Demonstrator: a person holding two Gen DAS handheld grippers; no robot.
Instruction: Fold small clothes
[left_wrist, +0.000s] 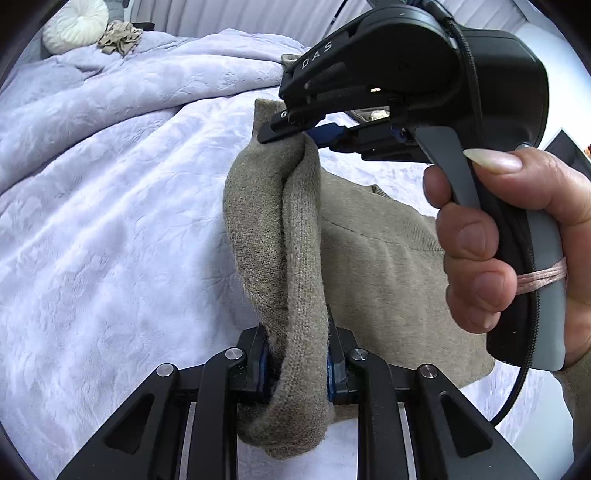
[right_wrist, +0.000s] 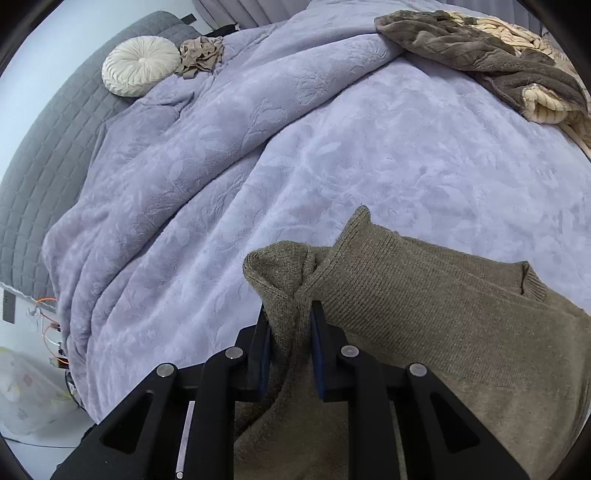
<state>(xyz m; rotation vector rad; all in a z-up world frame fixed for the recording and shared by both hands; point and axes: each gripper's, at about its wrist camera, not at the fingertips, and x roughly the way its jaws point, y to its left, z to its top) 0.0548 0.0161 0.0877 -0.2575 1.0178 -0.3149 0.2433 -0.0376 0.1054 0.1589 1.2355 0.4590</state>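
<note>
An olive-brown knit sweater (left_wrist: 388, 258) lies on the lilac bedspread (left_wrist: 110, 203). My left gripper (left_wrist: 297, 365) is shut on a bunched fold of it, lifted off the bed. My right gripper (left_wrist: 295, 133), seen in the left wrist view with a hand on its handle, is shut on the far end of the same fold. In the right wrist view the right gripper (right_wrist: 291, 332) pinches the sweater (right_wrist: 443, 332) near its ribbed edge, with the collar to the right.
A round cream cushion (right_wrist: 140, 66) and a crumpled beige cloth (right_wrist: 201, 55) lie at the far head of the bed by the grey headboard (right_wrist: 48, 155). A brown and cream blanket (right_wrist: 498, 59) lies far right. The bed's left edge (right_wrist: 70, 332) drops to the floor.
</note>
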